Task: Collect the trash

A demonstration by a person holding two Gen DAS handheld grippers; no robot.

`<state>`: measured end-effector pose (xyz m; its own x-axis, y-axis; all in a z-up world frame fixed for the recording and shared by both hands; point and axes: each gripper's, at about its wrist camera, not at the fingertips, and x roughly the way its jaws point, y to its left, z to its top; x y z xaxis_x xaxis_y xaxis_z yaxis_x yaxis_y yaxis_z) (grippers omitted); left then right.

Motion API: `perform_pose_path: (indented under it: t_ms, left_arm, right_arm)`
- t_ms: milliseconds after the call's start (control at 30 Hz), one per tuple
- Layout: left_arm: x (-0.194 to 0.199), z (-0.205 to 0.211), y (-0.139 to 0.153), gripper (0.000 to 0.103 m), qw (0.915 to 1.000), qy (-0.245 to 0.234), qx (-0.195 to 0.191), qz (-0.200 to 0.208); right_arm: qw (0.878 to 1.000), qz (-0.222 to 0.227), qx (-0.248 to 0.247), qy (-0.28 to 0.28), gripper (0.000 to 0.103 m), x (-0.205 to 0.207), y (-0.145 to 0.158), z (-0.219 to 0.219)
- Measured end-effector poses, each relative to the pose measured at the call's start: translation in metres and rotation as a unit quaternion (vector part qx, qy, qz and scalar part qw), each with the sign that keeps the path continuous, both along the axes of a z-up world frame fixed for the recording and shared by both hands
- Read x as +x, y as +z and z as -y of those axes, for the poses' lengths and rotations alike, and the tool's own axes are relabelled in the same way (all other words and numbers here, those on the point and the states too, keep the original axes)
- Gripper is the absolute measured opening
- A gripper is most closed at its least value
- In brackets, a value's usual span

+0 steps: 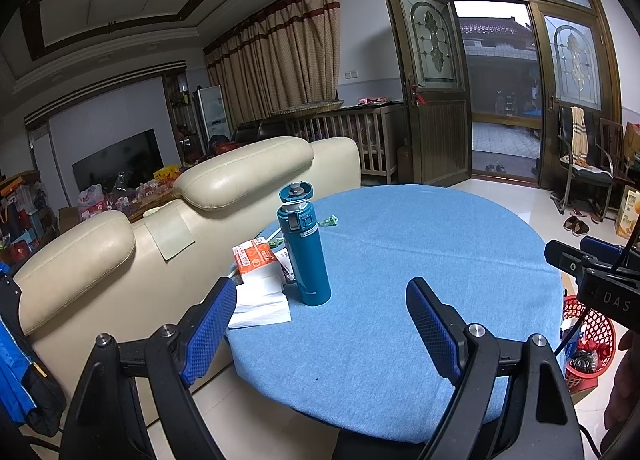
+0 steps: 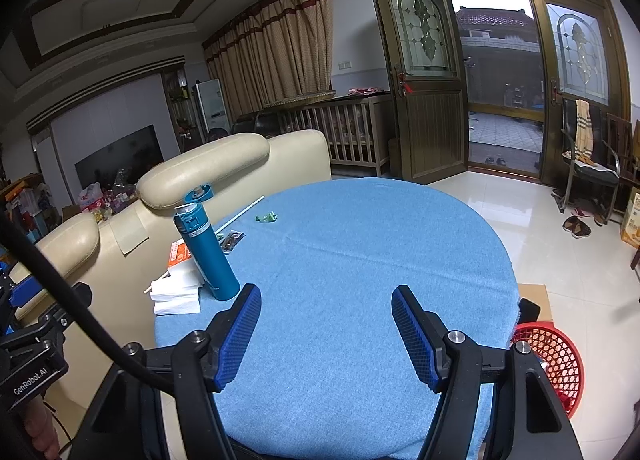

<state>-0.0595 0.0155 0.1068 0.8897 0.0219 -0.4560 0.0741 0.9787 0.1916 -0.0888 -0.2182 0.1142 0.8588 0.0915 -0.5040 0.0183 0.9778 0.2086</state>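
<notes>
Well beyond our two empty, wide-open claws, left gripper (image 1: 322, 326) and right gripper (image 2: 326, 334), the crumpled green wrapper (image 2: 267, 217) lies near the far-left edge of the round blue-clothed table (image 2: 360, 260).

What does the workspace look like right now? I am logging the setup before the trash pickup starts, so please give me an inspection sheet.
Surface: round table under a blue cloth, mostly bare.
Job's things: green crumpled wrapper, dark wrapper and white stick on the cloth; red basket on the floor at the table's right edge, already holding some trash.
Clutter: teal flask, lid open; orange packet; white tissues.
Grippers: left gripper and right gripper both open, empty, above the cloth.
Cables: black cable crossing the right wrist view.
Surroundings: cream sofa, open door, chair.
</notes>
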Motion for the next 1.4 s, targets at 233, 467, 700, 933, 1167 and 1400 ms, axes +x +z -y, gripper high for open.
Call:
perform_pose_path:
  t_ms: [233,467,700,933,1167,1400]
  left_arm:
    - [0.006,0.003,-0.001,0.087,0.9999,-0.009,-0.007,-0.003]
    - [0.013,0.010,-0.001,0.087,0.9997,-0.019,-0.013,-0.007]
    - [0.018,0.017,0.000,0.087,0.9995,-0.028,-0.015,-0.008]
    - [0.024,0.026,-0.001,0.087,0.9993,-0.033,-0.011,-0.013]
    - [0.035,0.037,-0.002,0.087,0.9991,-0.039,-0.004,-0.015]
    - [0.048,0.053,0.000,0.087,0.9988,-0.044,0.005,-0.018]
  right_arm:
    - [1.000,-0.004,-0.006,-0.007,0.071,0.004,0.000,0.001]
    - [1.000,-0.008,-0.005,-0.022,0.071,0.009,0.001,0.012]
    - [0.999,-0.011,-0.006,-0.035,0.071,0.018,0.000,0.021]
    - [0.999,-0.017,0.000,-0.045,0.071,0.023,-0.005,0.034]
    - [0.999,-0.014,0.000,-0.051,0.071,0.032,-0.007,0.041]
    - [0.998,-0.005,-0.008,-0.058,0.071,0.043,-0.004,0.051]
